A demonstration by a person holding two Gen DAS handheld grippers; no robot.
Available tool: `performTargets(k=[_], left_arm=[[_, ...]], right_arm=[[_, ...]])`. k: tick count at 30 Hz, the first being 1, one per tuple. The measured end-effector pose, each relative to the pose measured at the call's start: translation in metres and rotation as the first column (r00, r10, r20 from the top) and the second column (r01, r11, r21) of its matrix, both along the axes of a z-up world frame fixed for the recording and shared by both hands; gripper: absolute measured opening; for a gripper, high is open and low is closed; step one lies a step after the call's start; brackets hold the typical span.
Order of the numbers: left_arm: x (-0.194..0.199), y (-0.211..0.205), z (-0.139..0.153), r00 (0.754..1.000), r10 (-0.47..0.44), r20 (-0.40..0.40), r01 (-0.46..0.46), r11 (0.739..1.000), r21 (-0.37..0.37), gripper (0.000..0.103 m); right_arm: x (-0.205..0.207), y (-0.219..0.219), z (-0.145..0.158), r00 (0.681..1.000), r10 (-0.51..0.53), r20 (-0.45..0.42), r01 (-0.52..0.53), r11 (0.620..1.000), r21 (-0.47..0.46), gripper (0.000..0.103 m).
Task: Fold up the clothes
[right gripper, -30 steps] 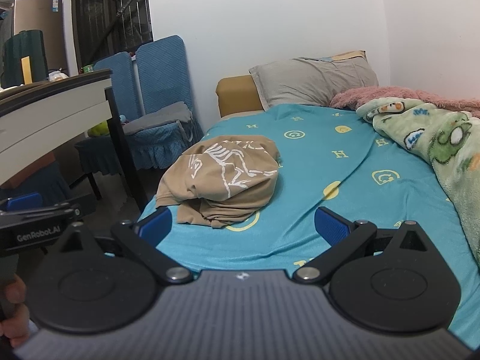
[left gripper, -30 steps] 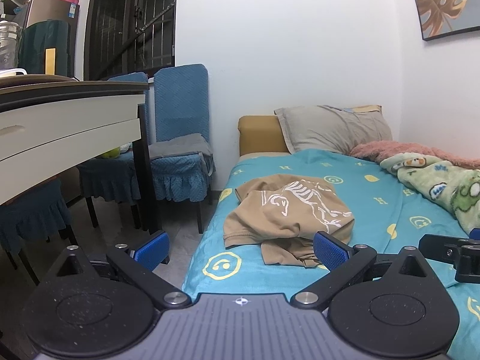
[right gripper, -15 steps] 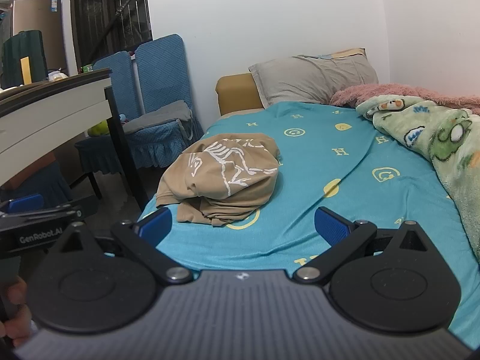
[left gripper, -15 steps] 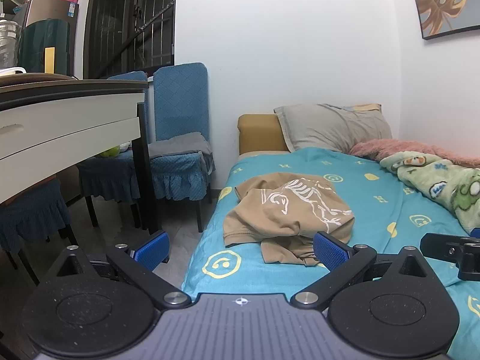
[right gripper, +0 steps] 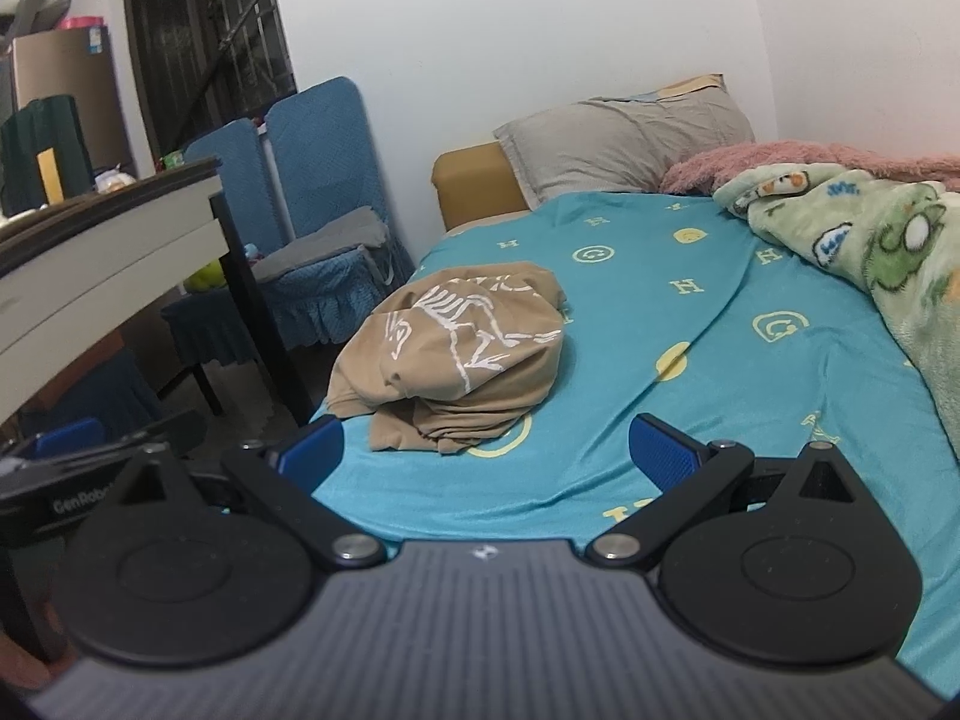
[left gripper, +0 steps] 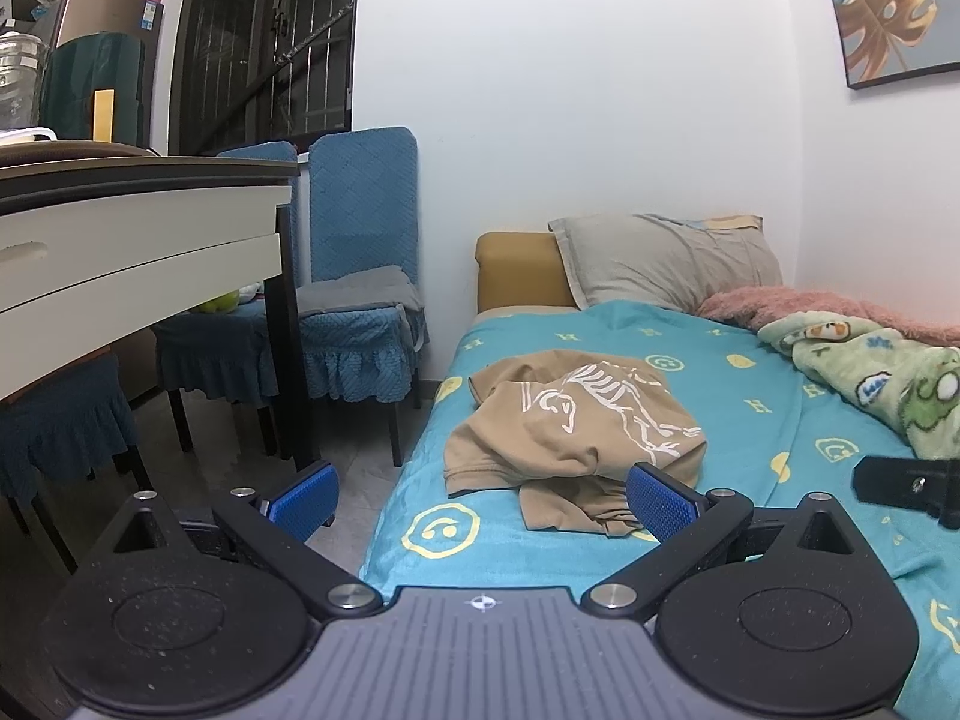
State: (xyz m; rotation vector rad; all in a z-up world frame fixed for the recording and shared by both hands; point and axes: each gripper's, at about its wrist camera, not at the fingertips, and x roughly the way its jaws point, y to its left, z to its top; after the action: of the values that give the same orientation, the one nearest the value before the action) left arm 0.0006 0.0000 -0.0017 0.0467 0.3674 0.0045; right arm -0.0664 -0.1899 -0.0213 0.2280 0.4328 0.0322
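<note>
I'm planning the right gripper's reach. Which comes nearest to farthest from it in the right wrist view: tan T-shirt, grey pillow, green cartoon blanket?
From the right gripper:
1. Tan T-shirt, crumpled on the bed just ahead, slightly left.
2. Green cartoon blanket, along the bed's right side; its near part runs alongside the gripper, so first place is arguable.
3. Grey pillow, at the bed's head.

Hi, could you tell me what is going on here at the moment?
A person holds a gripper in each hand, facing a bed to fold clothes. A tan shirt with a white skeleton print lies crumpled on the blue sheet near the bed's left edge. Both the left gripper and the right gripper are open and hold nothing; neither touches the shirt. Folding has not begun.
</note>
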Motion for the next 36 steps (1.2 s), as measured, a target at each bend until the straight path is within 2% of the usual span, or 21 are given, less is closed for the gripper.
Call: performTargets(k=[3,11,15,18,23,29,30,33,34,36], left_arm=[[0.002,-0.001,-0.001,1.0,0.02,-0.009,-0.019,1.0,0.019,0.103],[0.017,0.001,-0.004,0.998,-0.002,-0.059,0.002,1.0,-0.002,0.103],[0.051,-0.001,-0.004,0.994,-0.039,-0.103,0.035,0.999,-0.034,0.103],[0.096,-0.004,-0.011,0.981,-0.051,-0.186,0.042,0.998,-0.048,0.103],[0.178,0.0,-0.042,0.946,-0.02,-0.325,0.007,0.999,-0.041,0.103],[0.24,0.006,-0.091,0.934,0.017,-0.356,0.014,0.996,0.084,0.101],[0.247,0.006,-0.099,0.935,0.021,-0.354,0.022,0.993,0.116,0.099],[0.268,0.009,-0.122,0.933,0.045,-0.357,0.022,0.984,0.179,0.085],[0.274,0.013,-0.127,0.933,0.051,-0.357,0.012,0.985,0.174,0.081],[0.282,0.025,-0.132,0.941,0.031,-0.338,-0.006,0.997,0.073,0.078]], right_arm=[[-0.003,-0.001,0.004,0.999,-0.027,0.029,0.028,0.999,-0.029,0.103],[-0.007,-0.003,0.015,0.996,0.007,0.084,-0.007,1.0,-0.01,0.103],[-0.006,-0.008,0.014,0.998,-0.006,0.07,0.005,1.0,0.013,0.103],[-0.005,-0.013,0.012,0.998,-0.026,0.059,0.024,0.999,0.032,0.103],[0.001,-0.021,0.007,0.999,-0.038,0.032,0.036,0.997,0.063,0.103],[0.019,-0.029,-0.009,0.999,-0.027,-0.019,0.029,0.994,0.105,0.103],[0.024,-0.03,-0.013,0.999,-0.026,-0.034,0.03,0.993,0.116,0.103],[0.041,-0.03,-0.024,0.998,-0.015,-0.068,0.025,0.989,0.143,0.103],[0.047,-0.029,-0.027,0.997,-0.011,-0.077,0.022,0.989,0.146,0.103],[0.056,-0.024,-0.033,0.996,0.001,-0.09,0.012,0.99,0.138,0.103]])
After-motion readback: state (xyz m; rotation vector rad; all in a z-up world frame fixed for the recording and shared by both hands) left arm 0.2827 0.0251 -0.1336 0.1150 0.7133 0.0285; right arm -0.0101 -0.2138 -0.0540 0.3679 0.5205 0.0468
